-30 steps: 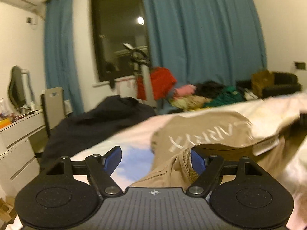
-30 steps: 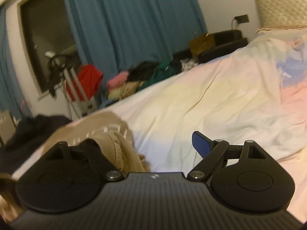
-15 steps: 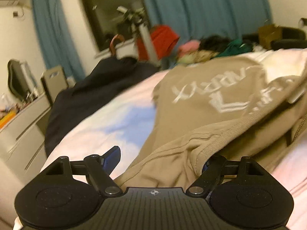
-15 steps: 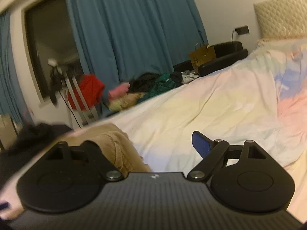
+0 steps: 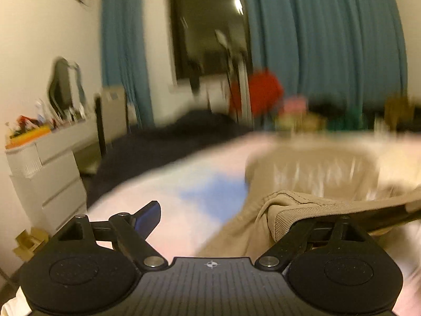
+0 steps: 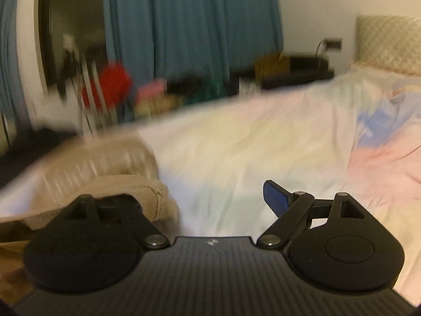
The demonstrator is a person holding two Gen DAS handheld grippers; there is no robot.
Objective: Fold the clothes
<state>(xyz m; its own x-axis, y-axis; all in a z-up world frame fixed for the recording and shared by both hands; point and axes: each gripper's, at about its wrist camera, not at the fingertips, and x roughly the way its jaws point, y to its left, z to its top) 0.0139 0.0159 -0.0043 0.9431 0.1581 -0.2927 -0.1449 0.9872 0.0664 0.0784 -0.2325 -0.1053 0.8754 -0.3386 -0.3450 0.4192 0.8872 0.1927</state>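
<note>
Pastel bedsheet (image 6: 236, 152); tan sweatshirt (image 5: 302, 181) rumpled, ribbed hem lifted

A home bedroom: a bed (image 6: 263, 144) with padded headboard (image 6: 389, 42), blue curtains (image 5: 329, 52) and a white dresser (image 5: 47, 173).

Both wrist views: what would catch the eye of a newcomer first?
The tan sweatshirt on the pastel bed cover, its ribbed edge draped over the inner finger of the left gripper and of the right gripper. Behind stand teal curtains and a red garment by the dark window.
</note>
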